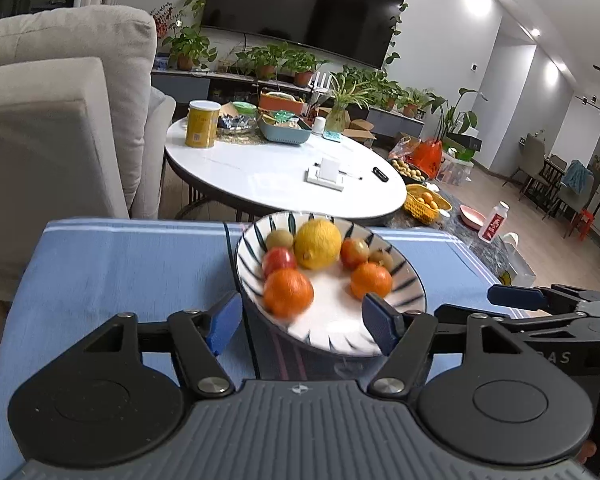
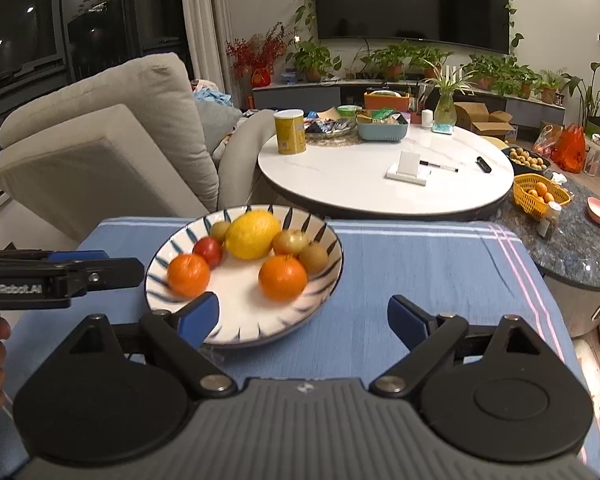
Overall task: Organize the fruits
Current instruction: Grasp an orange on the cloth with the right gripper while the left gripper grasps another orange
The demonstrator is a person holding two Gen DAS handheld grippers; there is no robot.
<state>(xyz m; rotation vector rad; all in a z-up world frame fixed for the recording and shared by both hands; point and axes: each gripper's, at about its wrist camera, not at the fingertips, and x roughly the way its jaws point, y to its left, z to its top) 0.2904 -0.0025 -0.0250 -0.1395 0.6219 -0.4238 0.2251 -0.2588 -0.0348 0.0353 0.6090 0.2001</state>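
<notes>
**Fruits gathered in the striped bowl, both grippers standing empty**

Fruits are being shown collected in a white bowl (image 2: 324, 276) with dark blue radiating stripes, which is sitting on a blue cloth (image 2: 420, 280) with pale stripes at its far edge; a large yellow lemon (image 2: 253, 234) is lying at the back, flanked by two small brownish kiwis (image 2: 314, 257), two reddish apples (image 2: 209, 250) and, nearer the front, two oranges (image 2: 283, 277).

The left gripper (image 1: 302, 320) is being held at the bowl's near rim with its blue pads moderately apart; nothing is being gripped between them, though one orange (image 1: 288, 292) is lying just beyond. The right gripper (image 2: 302, 318) is being held with its jaws spread wide and empty; its left pad is overlapping the bowl's near rim in view, while its right pad is hanging over bare cloth.

By the look of it, a placing step is being finished, since no fruit is being seen loose on the cloth; the next move is being judged as a clean withdrawal, or a fresh reach if more fruit is to be brought; care is being called for near the rim, as round fruit rolls easily.
</notes>
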